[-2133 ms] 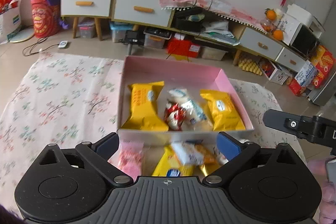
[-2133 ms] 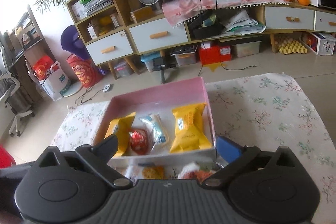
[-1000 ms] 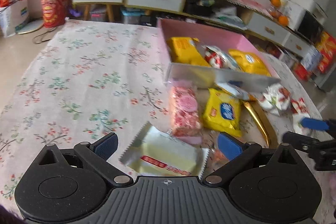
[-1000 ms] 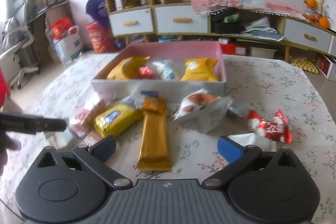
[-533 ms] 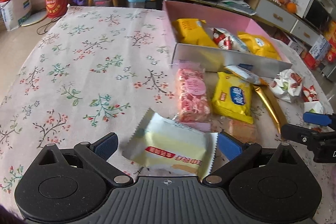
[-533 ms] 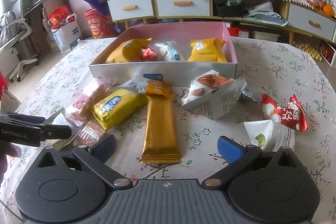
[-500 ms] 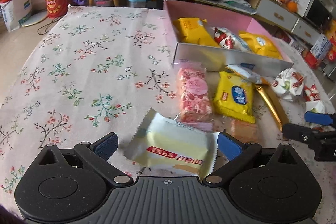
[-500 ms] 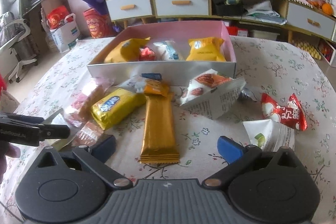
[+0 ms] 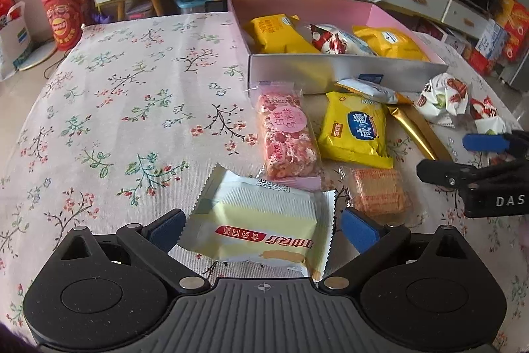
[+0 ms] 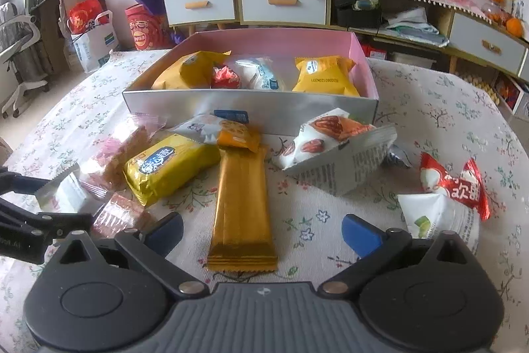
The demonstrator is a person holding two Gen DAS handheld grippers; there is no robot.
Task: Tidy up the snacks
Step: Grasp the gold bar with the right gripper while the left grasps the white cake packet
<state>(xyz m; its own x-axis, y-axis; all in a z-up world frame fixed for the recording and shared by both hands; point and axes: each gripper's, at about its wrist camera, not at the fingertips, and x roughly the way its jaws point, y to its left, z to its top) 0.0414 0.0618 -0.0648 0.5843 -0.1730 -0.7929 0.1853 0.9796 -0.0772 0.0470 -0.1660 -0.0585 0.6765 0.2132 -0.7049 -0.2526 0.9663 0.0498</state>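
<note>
Snacks lie scattered on a floral tablecloth [image 9: 132,108] in front of a pink-lined box [image 10: 358,55] with a silvery outer wall, and four packets already sit inside it: a yellow packet at each end [image 10: 188,71] [image 10: 325,75], with a small red wrapper [image 10: 225,77] and a white-and-blue packet [image 10: 259,73] between them. The left gripper [image 9: 261,227] hovers low over the cloth with its jaws spread wide, its blue pads on either side of a pale yellow cake packet [image 9: 264,224] with a red label; whether the pads touch the wrapper cannot be told. Just beyond that packet lie a pink nougat-like bar in clear wrap [image 9: 286,138], a yellow cracker pack with blue lettering [image 9: 357,131] and a small clear-wrapped orange biscuit [image 9: 377,191]. The right gripper [image 10: 263,234] also has its jaws spread, and between them lies the near end of a long gold bar [image 10: 243,204] that points toward the box. At the bar's far end a small white-and-orange packet [image 10: 218,131] rests against the box wall. Right of the bar sits a white packet printed with red dates [image 10: 337,148], tilted up on one side, and farther right a red candy wrapper [image 10: 453,181] lies just beside a white packet with a green mark [image 10: 436,214], near the right pad.
</note>
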